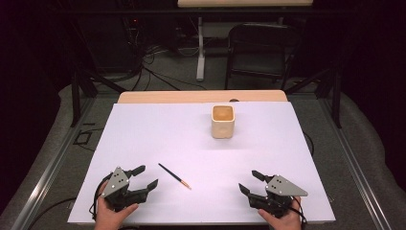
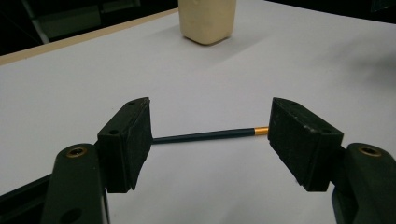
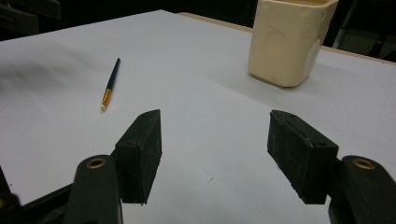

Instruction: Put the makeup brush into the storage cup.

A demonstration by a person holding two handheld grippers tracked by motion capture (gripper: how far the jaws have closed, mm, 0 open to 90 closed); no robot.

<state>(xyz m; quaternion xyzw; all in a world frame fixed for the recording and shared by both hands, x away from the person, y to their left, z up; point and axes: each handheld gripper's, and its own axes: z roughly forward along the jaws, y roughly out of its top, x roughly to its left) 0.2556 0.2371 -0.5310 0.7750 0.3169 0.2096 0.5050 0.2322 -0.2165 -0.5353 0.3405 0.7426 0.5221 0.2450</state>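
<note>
A thin dark pencil-like brush [image 1: 174, 176] with a gold ferrule and pale tip lies flat on the white sheet, front centre. My left gripper [image 1: 145, 176] rests at the front left, open and empty; in the left gripper view the brush [image 2: 205, 136] lies just beyond its jaws. My right gripper [image 1: 251, 181] sits at the front right, open with nothing between its fingers; its view has the brush [image 3: 110, 84] off to the left. A cream square cup [image 1: 223, 121] stands upright toward the back, also seen as the cup [image 2: 208, 20] and the cup [image 3: 290, 41].
The white sheet [image 1: 158, 129] covers a wooden table whose edge [image 1: 201, 96] shows at the back. A black chair [image 1: 258, 50] and a table leg [image 1: 200, 52] stand on the floor behind. Metal rails [image 1: 52, 163] flank the table.
</note>
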